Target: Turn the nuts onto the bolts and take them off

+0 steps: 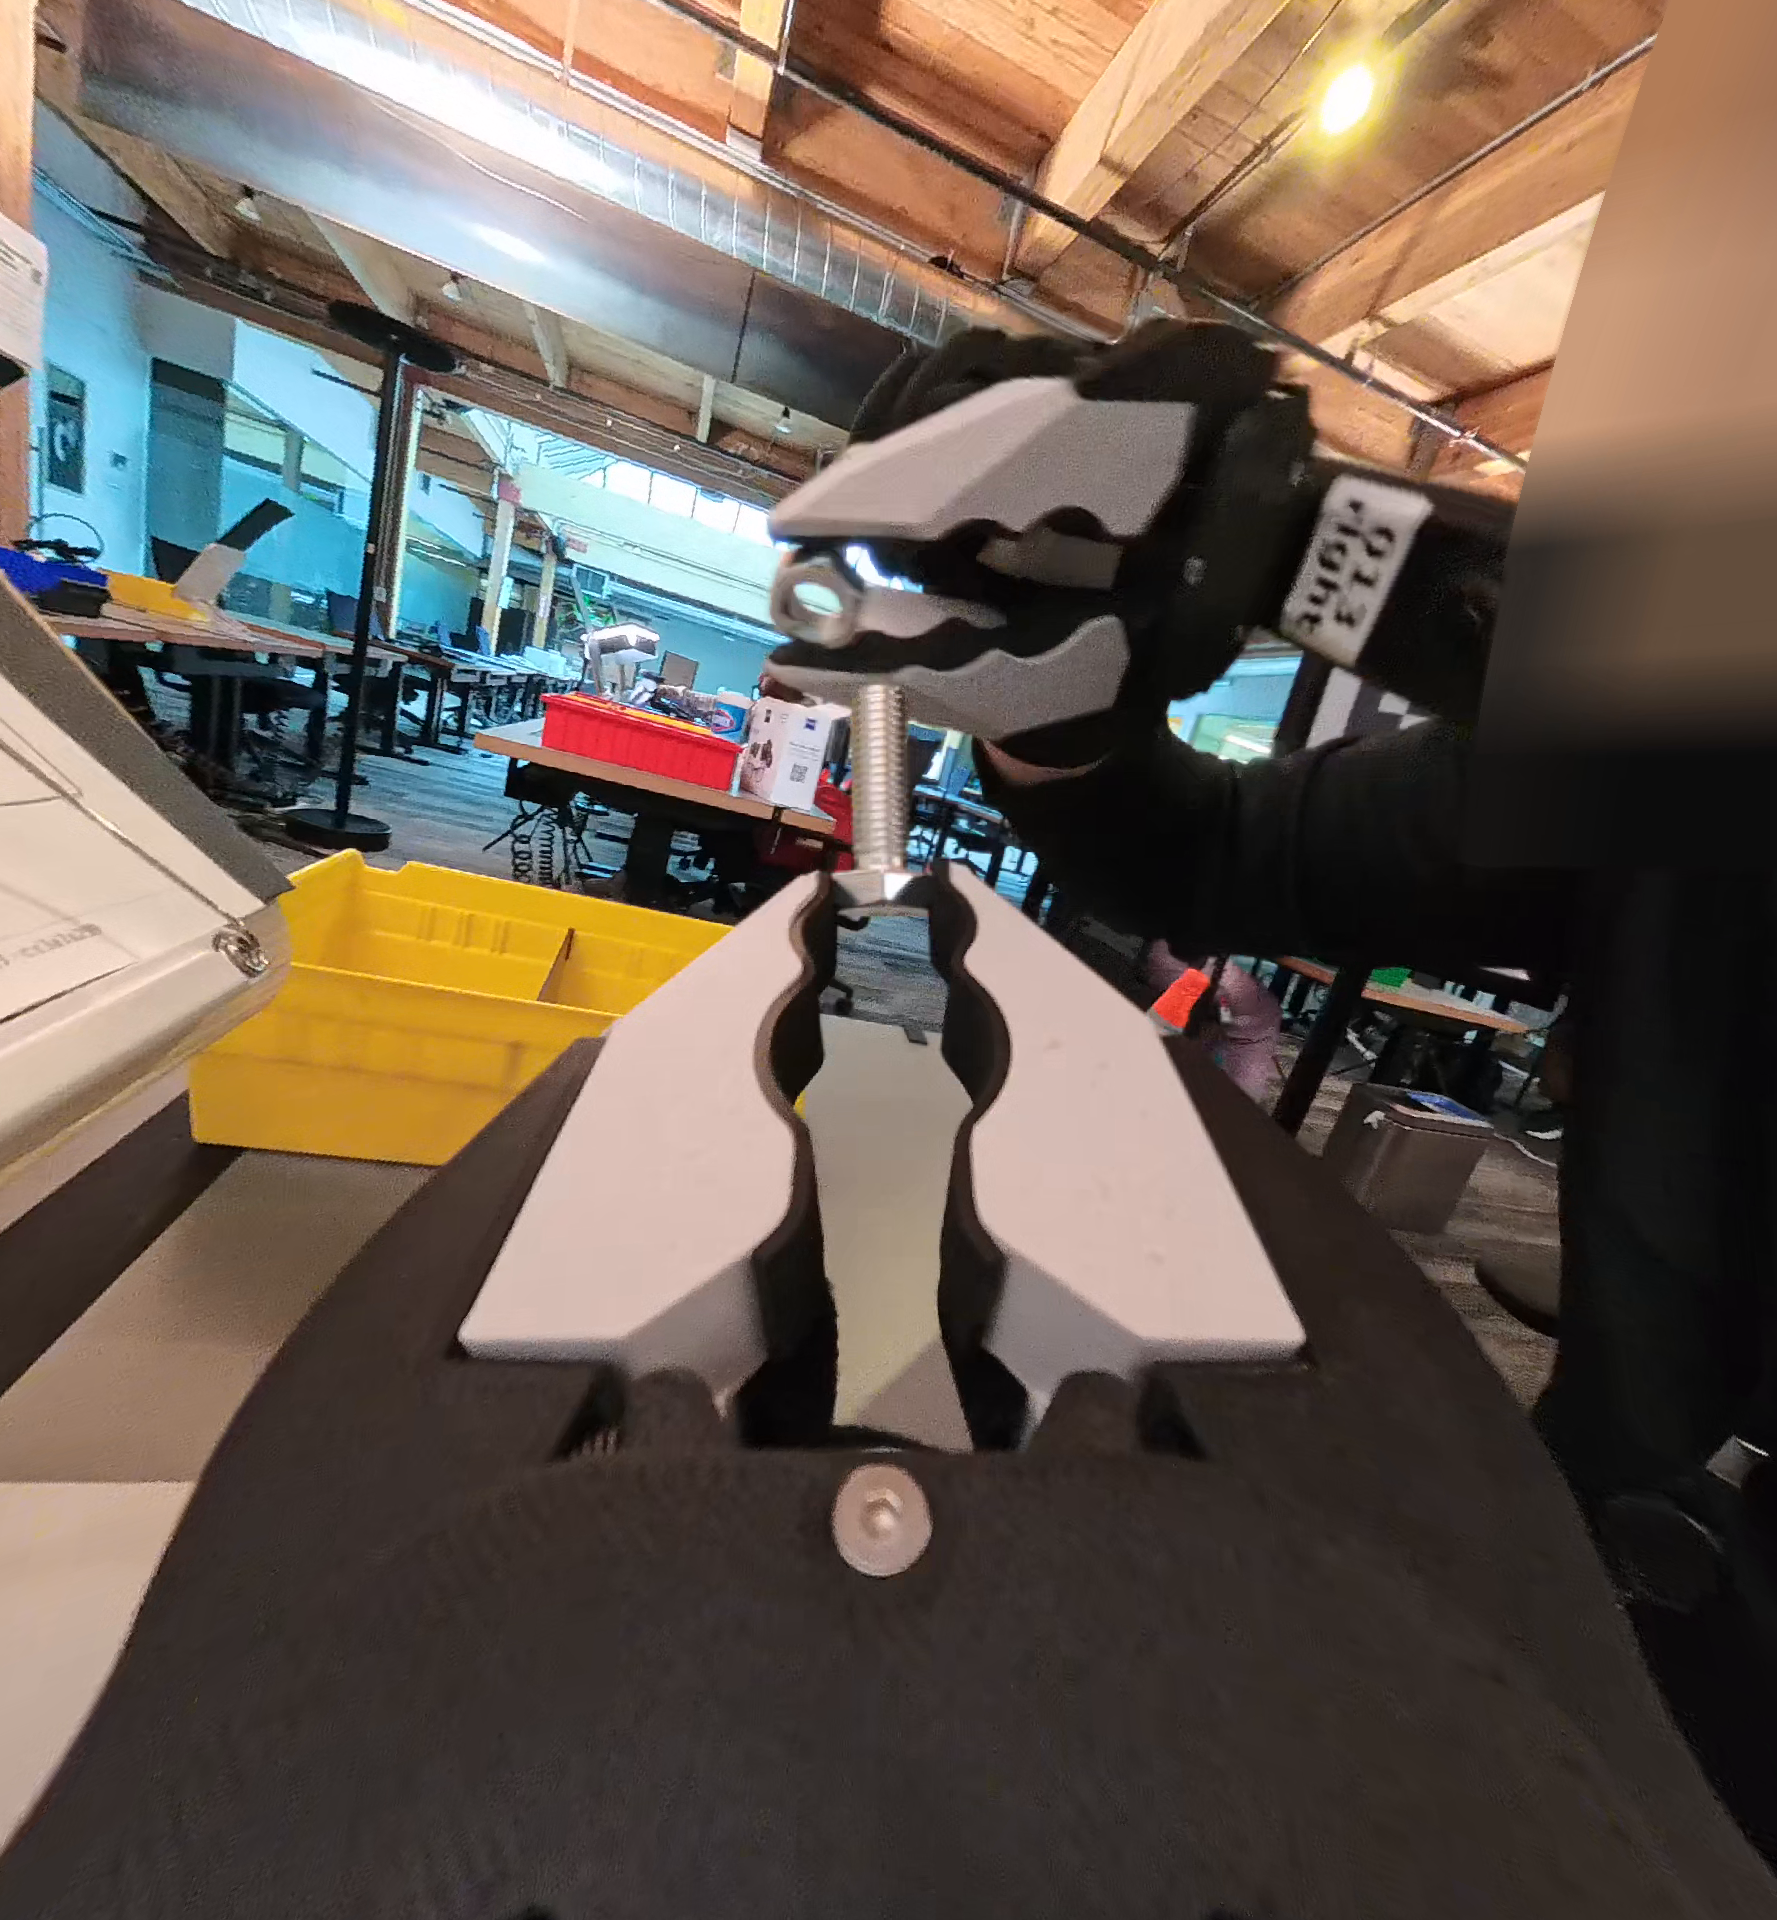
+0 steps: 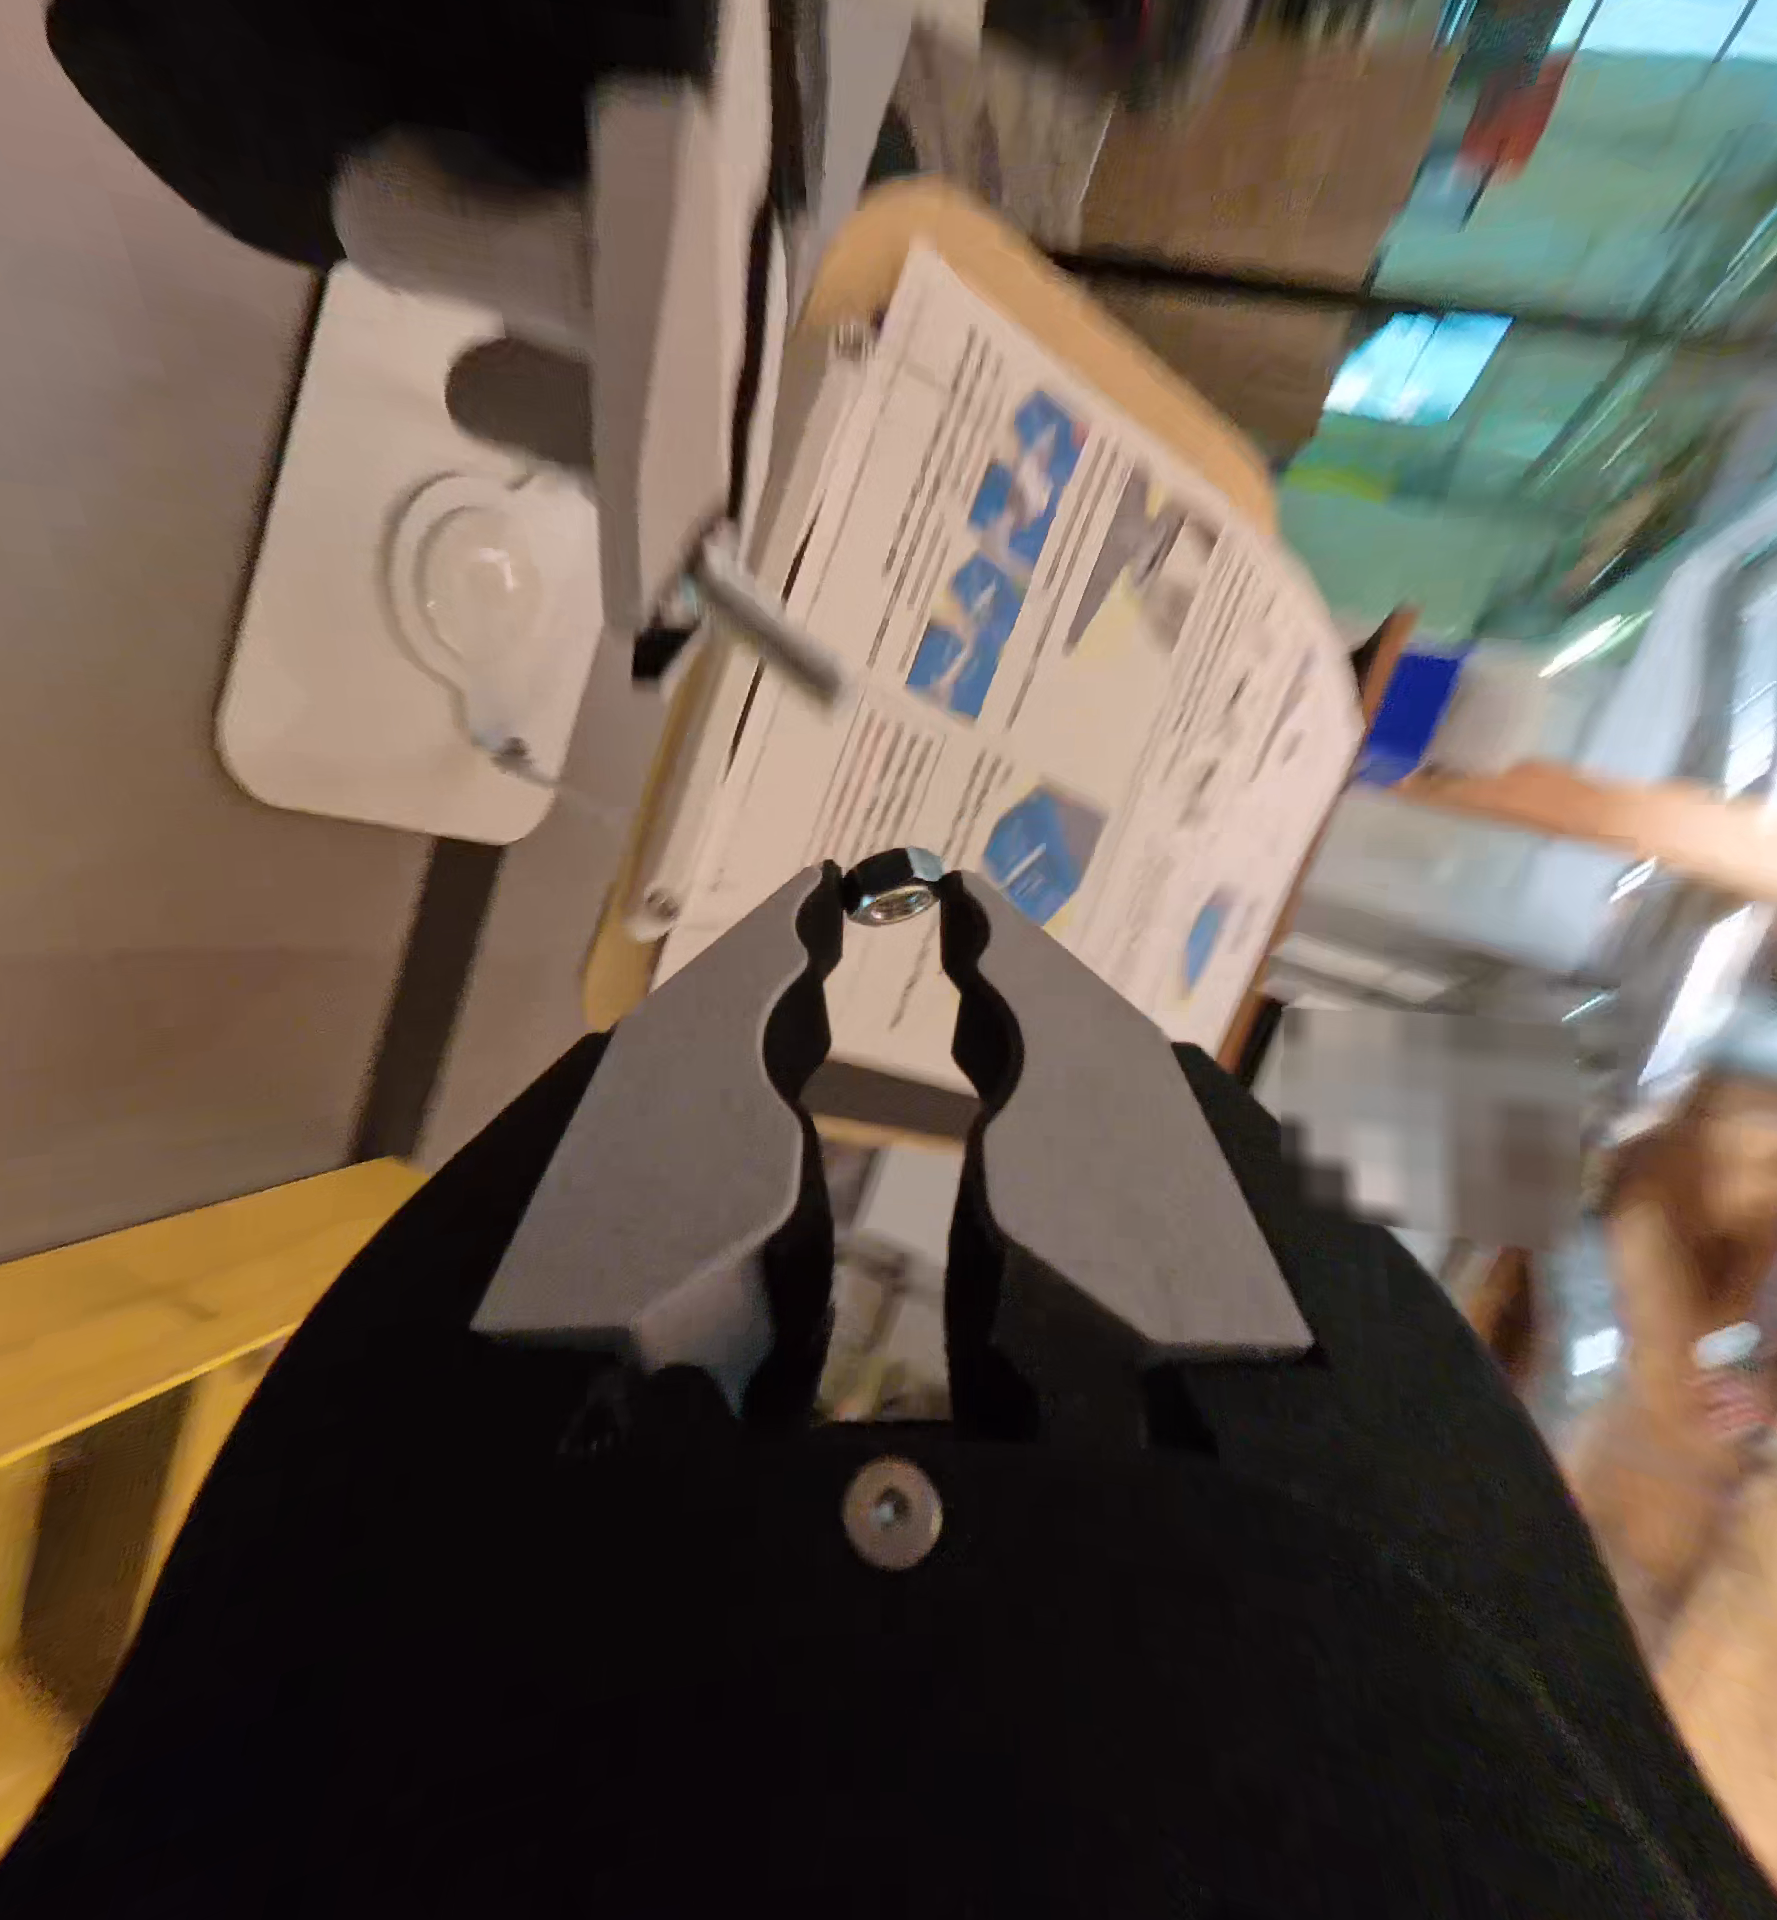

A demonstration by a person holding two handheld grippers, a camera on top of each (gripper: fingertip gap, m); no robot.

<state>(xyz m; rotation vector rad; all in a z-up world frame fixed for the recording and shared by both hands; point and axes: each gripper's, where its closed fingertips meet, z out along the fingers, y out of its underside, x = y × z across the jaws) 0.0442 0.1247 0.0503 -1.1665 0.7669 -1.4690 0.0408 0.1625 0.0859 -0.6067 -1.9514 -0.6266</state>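
Bolt [image 1: 882,774] stands upright in the left wrist view, its hex head pinched at the left claw [image 1: 879,902] tips; the right claw [image 1: 811,613] holds the nut [image 1: 814,608] beside its threaded top.

Right wrist view: nut [image 2: 889,899] gripped across its flats at the right claw [image 2: 889,902] tips, apart from the blurred bolt [image 2: 764,621]. Both parts look small, rigid and slippery, so grip the flats, not the threads.

the room is a big open workshop with a ceiling of wooden beams [image 1: 1102,135] and a long silver air duct [image 1: 510,156] under it. one round lamp [image 1: 1346,99] shines yellow near the top right. farther back stand rows of work tables [image 1: 655,774], one with a red bin [image 1: 640,740] on it. a black floor pole [image 1: 370,582] stands at the left. bright windows [image 1: 686,494] are in the far wall, and the walls look pale blue.
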